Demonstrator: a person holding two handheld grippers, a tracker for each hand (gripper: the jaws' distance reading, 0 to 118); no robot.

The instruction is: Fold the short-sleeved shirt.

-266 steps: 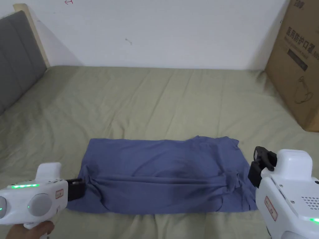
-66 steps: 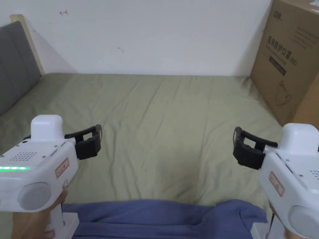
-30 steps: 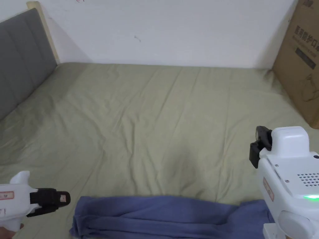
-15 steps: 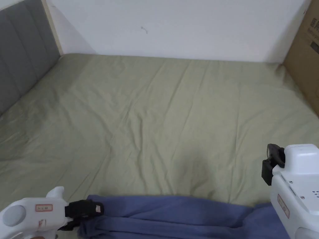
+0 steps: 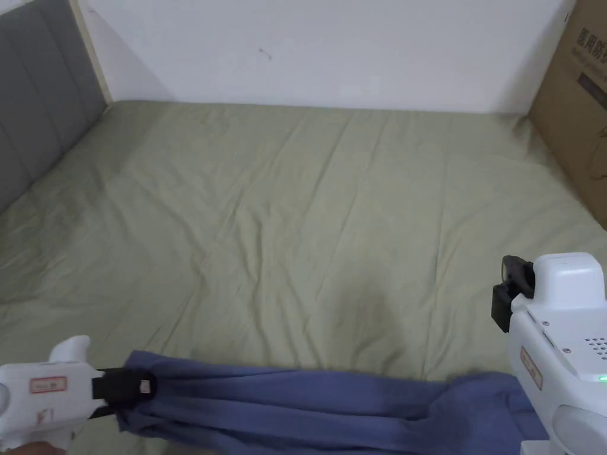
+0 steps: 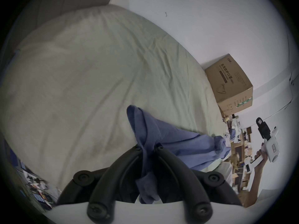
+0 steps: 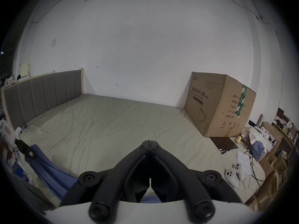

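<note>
Along the bed's near edge, shirt lengthwise left-right.

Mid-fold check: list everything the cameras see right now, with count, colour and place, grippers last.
Blue short-sleeved shirt: one, blue, bunched lengthwise along the near edge of the bed.
Olive-green bed sheet: one, olive-green, covering the mattress.
Grey padded headboard: one, grey, left end of the bed.
Brown cardboard box: one, brown, on the bed's far right corner.
White game controllers: two, white, on the sheet's right edge.
Left gripper: one, white with black jaws, shut on the shirt's left end.
Right gripper: one, white with black jaws, shut, raised above the shirt's right end.
</note>
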